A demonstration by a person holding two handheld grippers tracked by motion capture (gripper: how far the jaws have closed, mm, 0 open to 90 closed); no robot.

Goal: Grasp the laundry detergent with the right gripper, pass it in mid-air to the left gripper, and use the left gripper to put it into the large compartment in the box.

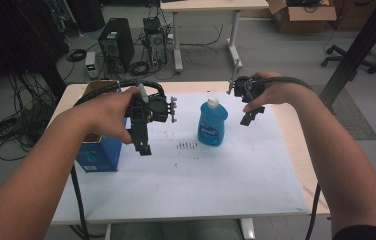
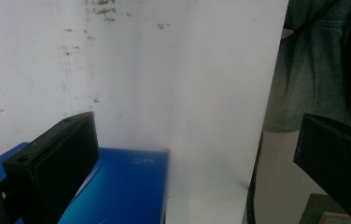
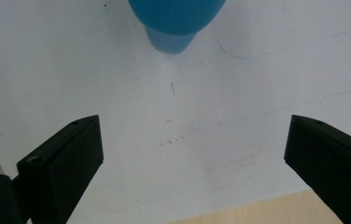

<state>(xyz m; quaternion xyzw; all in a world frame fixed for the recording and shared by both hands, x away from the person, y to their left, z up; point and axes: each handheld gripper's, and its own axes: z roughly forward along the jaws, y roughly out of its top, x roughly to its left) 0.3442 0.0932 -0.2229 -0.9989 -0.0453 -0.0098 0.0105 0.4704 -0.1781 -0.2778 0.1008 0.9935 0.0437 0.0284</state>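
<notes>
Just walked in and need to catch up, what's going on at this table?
A person holds a two-jaw gripper in each hand above a white sheet on the table. Both are open and hold nothing. The left gripper hovers beside an open blue cardboard box at the table's left edge. The right gripper hangs just right of an upright blue plastic bottle with a white cap. Neither thing is touched.

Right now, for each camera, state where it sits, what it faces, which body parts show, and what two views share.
High view: above the person's side, facing forward and down on the table; both forearms, left gripper, right gripper.
Left gripper view: on the left gripper, facing down at the white mat and blue box; open jaws.
Right gripper view: on the right gripper, facing down at the mat and blue bottle; open jaws.
Shared: high and right gripper views both show the bottle.
</notes>
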